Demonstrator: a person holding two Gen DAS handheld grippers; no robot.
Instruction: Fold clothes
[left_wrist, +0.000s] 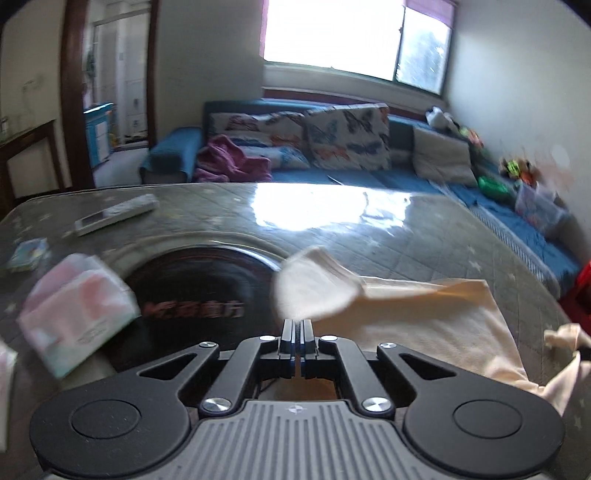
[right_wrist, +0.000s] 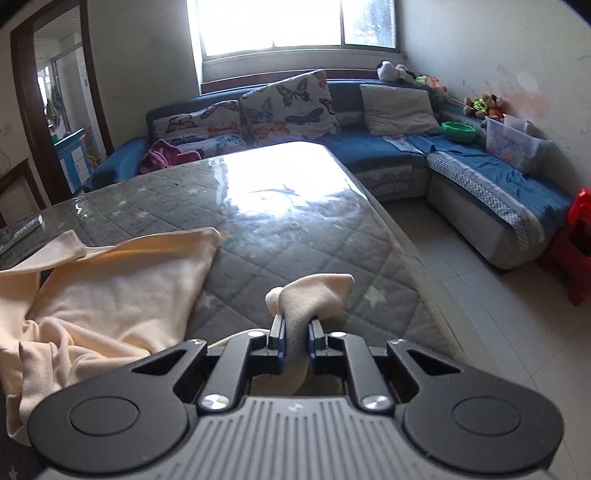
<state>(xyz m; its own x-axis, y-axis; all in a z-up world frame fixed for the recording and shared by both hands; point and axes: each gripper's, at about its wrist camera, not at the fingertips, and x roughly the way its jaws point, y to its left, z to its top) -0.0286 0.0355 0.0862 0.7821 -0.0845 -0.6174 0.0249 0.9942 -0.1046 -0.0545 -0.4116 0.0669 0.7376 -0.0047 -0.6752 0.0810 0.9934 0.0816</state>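
Note:
A cream garment (left_wrist: 436, 325) lies spread on the grey quilted table (left_wrist: 406, 236). My left gripper (left_wrist: 297, 325) is shut on a thin edge of it, and a rounded flap of the cloth stands up above the fingertips. In the right wrist view the same cream garment (right_wrist: 122, 295) lies rumpled at the left on the table (right_wrist: 295, 236). My right gripper (right_wrist: 295, 325) is shut on a bunched corner of the garment, which sticks up between the fingers.
A pastel tissue pack (left_wrist: 77, 310), a black round inset (left_wrist: 207, 288), a white remote (left_wrist: 114, 214) and a small card packet (left_wrist: 29, 253) lie on the table's left. A blue sofa (right_wrist: 480, 166) with cushions runs behind and right. A red stool (right_wrist: 576, 251) stands by the table's right edge.

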